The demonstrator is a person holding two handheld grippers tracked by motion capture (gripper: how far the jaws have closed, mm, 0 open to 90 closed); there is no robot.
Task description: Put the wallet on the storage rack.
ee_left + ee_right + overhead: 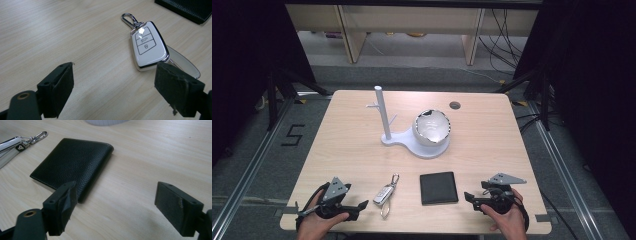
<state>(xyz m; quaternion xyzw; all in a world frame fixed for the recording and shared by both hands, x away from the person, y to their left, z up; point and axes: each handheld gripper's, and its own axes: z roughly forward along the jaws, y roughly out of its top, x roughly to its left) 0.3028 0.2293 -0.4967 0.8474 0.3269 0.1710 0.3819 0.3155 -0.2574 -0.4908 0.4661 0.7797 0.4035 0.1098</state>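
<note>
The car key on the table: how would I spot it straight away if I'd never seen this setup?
Start at the wooden table and look along its near edge, between the two hand-held grippers. The car key lies there, just left of the black wallet. It is the small white fob with a shiny rim, button outlines and a metal clip, unlike the flat, dark wallet.

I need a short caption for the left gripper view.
Open left gripper facing a white car key on the wooden table.

One key fob [384,192], one wallet [439,187], one stand [384,116], one bowl [431,127].
</note>
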